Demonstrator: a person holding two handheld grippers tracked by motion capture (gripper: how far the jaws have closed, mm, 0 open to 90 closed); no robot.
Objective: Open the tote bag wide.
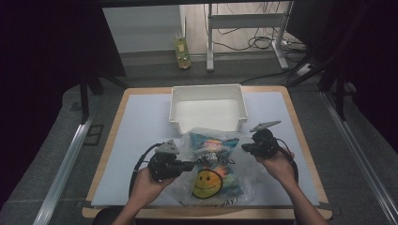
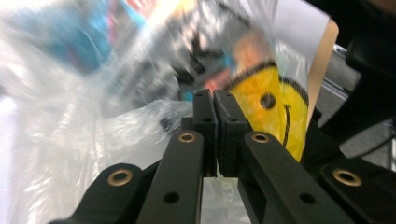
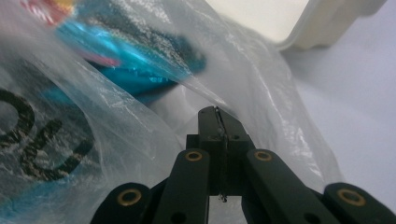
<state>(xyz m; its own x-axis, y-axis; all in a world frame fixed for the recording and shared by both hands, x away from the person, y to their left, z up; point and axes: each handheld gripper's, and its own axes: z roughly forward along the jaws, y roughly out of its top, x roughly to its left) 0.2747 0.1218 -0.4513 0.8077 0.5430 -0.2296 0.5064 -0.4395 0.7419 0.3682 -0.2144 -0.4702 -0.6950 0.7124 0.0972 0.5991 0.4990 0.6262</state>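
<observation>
A dim room surrounds the work: grey floor (image 1: 47, 140) on both sides, dark hangings at left and right, and beyond the table a pale wall with the white legs of a metal frame (image 1: 246, 28) and loose cables on the floor. A yellowish bottle (image 1: 182, 50) stands on the floor at the foot of that wall.

The table (image 1: 110, 140) has a light wooden edge and is covered almost wholly by a white sheet (image 1: 141, 126). At the far middle of the sheet sits a white bin (image 1: 208, 96), open at the top.

Just in front of the bin, touching its near wall, lies a clear plastic bag (image 1: 211, 166) printed with a yellow smiley face and black lettering, with blue and colourful packets inside. It lies between the two hands, reaching toward the near edge.

The left gripper (image 1: 190, 165) meets the bag's left side; in the left gripper view its jaws are clenched together, with film crumpled around the tips, though whether any is pinched I cannot tell. The right gripper (image 1: 245, 147) is at the bag's upper right edge, its jaws clamped on a fold of the bag's film.
</observation>
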